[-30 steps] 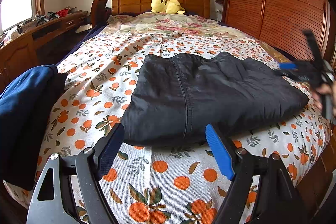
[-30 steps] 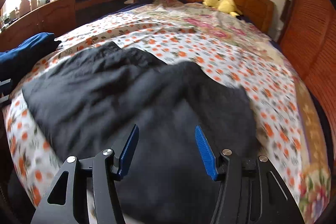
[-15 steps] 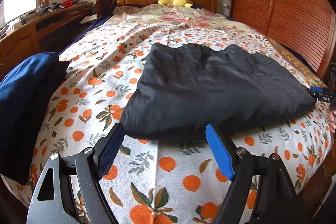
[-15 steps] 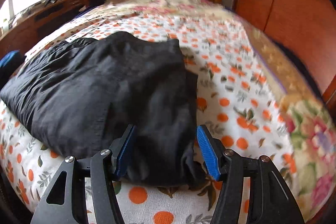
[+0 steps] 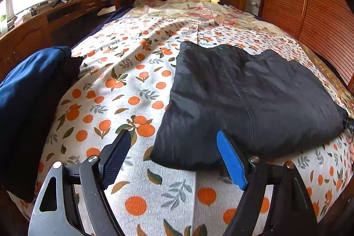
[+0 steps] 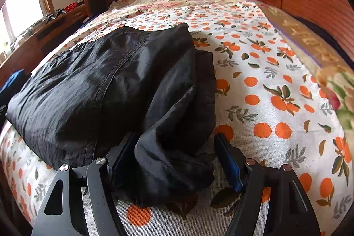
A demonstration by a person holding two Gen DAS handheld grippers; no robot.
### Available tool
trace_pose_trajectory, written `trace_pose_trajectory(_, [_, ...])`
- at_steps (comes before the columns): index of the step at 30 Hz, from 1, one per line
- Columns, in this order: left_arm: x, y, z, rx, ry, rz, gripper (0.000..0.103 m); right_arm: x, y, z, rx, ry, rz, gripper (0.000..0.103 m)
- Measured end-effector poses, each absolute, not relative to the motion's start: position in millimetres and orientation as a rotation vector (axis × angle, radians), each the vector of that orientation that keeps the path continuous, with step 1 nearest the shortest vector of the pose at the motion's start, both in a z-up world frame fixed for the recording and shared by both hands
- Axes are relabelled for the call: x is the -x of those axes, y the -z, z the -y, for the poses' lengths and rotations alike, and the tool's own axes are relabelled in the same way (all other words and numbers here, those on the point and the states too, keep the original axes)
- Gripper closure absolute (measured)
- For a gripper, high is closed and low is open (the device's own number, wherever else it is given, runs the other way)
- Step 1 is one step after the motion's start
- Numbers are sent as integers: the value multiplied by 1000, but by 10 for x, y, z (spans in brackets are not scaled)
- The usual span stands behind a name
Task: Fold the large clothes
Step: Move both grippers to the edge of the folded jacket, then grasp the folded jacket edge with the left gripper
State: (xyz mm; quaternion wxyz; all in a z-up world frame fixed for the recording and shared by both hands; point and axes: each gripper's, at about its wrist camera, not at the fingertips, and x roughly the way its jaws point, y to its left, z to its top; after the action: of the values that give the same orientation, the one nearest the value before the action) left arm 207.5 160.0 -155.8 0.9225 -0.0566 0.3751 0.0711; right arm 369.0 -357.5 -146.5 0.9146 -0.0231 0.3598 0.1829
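while my left gripper (image 5: 172,160) hangs wide open with the black garment's (image 5: 247,98) near corner between its jaws, my right gripper (image 6: 172,160), jaws apart, now straddles the bunched right edge, closer than a second ago. next i should clamp both and fold.

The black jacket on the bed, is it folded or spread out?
Folded: the black jacket lies as a compact block, with layered edges at its right end.
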Motion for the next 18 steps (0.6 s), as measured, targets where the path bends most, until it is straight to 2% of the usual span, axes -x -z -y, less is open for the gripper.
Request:
trace_pose_trajectory(3, [-2107,1619,-1595,134,-142,-789,25,-3641,1480,3551,62,-364,-726,30])
trace_pose_trajectory(6, [-2086,1665,-1597,190,-100,-804,40,-3631,1491,3564,57,-365,-723,30])
trace_pose_trajectory(9, [-2058,1694,-1587,216,-89,-815,48,-3628,1496,3571,59,-363,-718,30])
trace_pose_trajectory(14, [-2046,1735,-1580,227,-93,-833,50,-3630,1492,3584,51,-369,-720,30])
trace_pose_trajectory(18, [-2056,1744,-1581,224,-84,-849,72,-3635,1494,3580,49,-366,-727,30])
